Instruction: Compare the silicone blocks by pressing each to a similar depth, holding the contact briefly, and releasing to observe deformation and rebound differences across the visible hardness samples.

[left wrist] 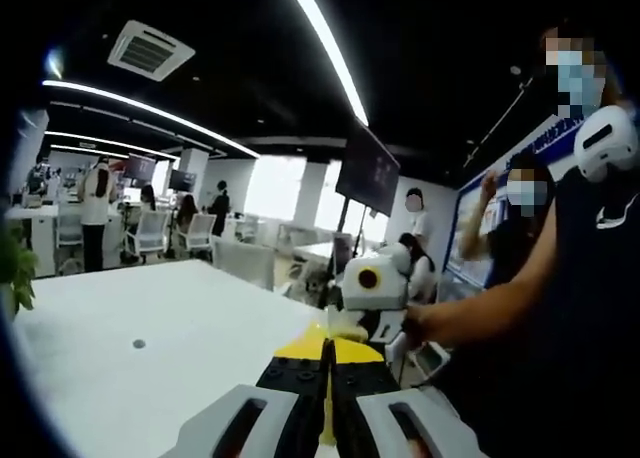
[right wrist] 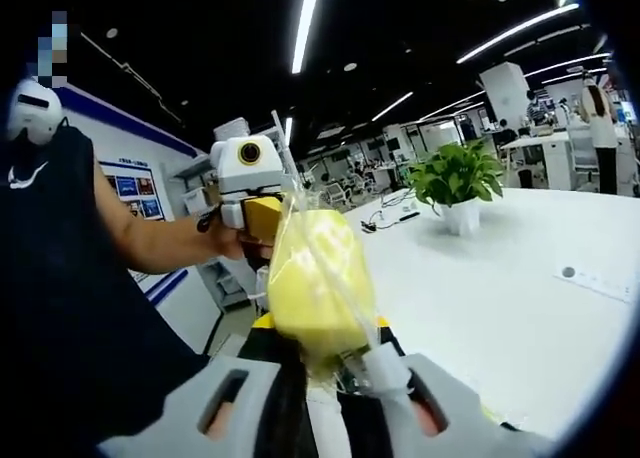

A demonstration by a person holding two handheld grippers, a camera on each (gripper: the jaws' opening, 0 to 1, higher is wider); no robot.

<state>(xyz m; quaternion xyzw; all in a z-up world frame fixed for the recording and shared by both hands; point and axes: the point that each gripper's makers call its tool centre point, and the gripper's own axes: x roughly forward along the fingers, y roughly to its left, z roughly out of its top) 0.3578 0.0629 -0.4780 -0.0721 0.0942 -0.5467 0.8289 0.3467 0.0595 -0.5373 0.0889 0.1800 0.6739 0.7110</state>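
A yellow silicone block (right wrist: 318,278) wrapped in a clear plastic bag (right wrist: 290,213) stands up between the jaws of my right gripper (right wrist: 320,326), which is shut on it, above the table edge. My left gripper (right wrist: 250,178), held by a hand, meets the top of the bag from the far side. In the left gripper view, the left gripper (left wrist: 327,343) has its yellow-tipped jaws pressed together with a thin strip of the bag between them. A pale yellow bit of the block (left wrist: 335,326) shows just beyond the tips, with the right gripper (left wrist: 375,283) behind it.
A white table (left wrist: 150,348) (right wrist: 500,308) spreads out beside the grippers. On it stands a potted plant (right wrist: 455,183). The person (left wrist: 590,308) holding the grippers stands close by. Desks, chairs and other people fill the office behind.
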